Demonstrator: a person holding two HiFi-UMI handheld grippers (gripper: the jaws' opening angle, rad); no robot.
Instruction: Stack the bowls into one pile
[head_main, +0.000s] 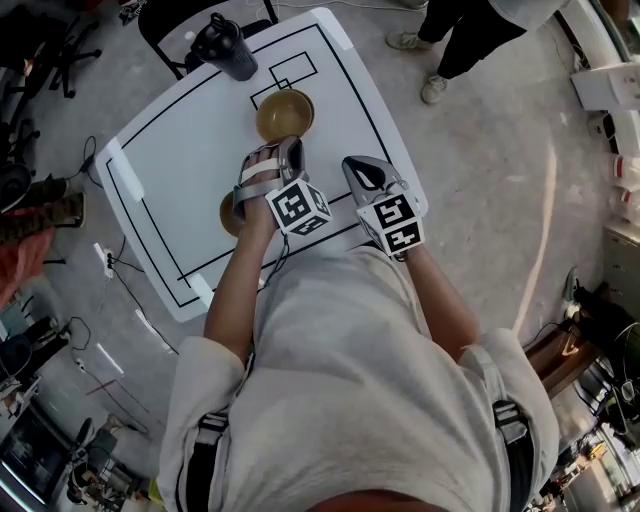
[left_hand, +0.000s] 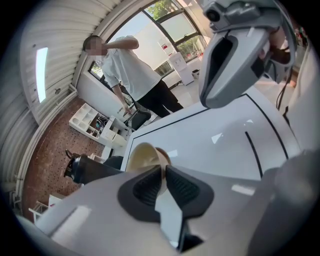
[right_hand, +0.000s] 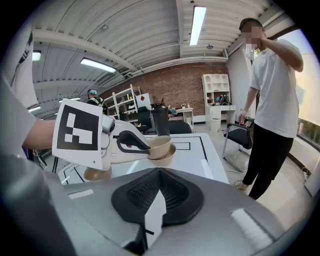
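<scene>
A white counter (head_main: 180, 170) marked with black lines stands on a grey concrete floor (head_main: 500, 150), with a brick wall (right_hand: 185, 80) beyond. The left gripper (left_hand: 162, 175) has its fingers pinched on the rim of a tan bowl (right_hand: 159, 145), nested over a second bowl (right_hand: 169, 158) near a black bottle (head_main: 228, 47). A third bowl (right_hand: 97, 174) sits nearer the person. The right gripper (right_hand: 159, 182) hovers, its fingers closed together on nothing.
</scene>
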